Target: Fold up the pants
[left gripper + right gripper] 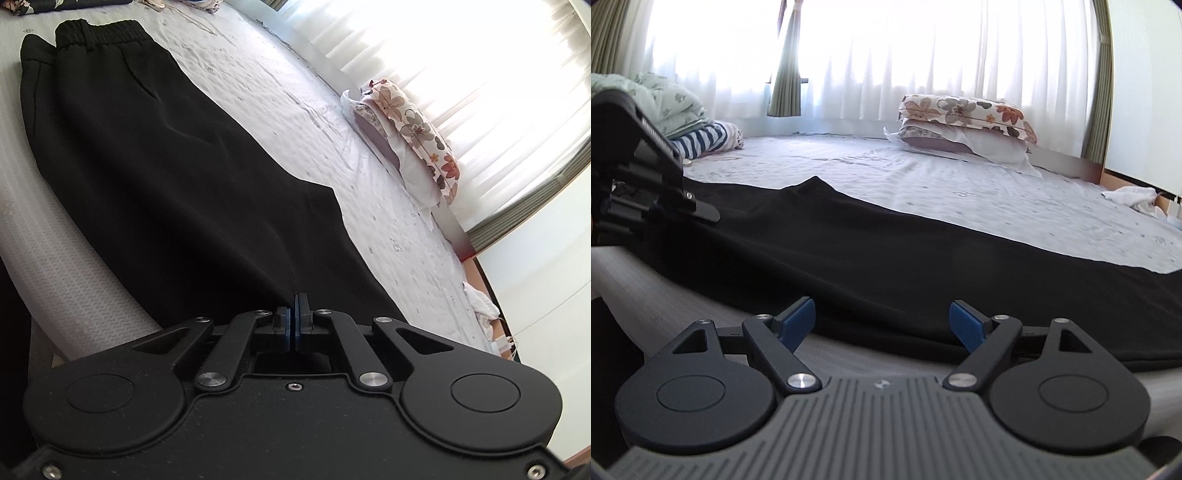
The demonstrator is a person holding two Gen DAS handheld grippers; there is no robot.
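Note:
Black pants (155,177) lie flat along the near edge of a bed, legs together, elastic waistband (99,31) at the far end. My left gripper (298,301) is shut, its blue pads pinching the pants' near edge. In the right wrist view the pants (886,258) stretch across the frame. My right gripper (882,323) is open and empty, its blue pads spread just before the pants' near edge. The left gripper's body (646,177) shows at the left, resting on the cloth.
The white quilted bed cover (295,122) runs beyond the pants. Stacked floral pillows (967,122) lie by the curtained window. A folded green blanket and striped cloth (698,136) sit at the back left. White cloth (1134,199) lies at the right bed corner.

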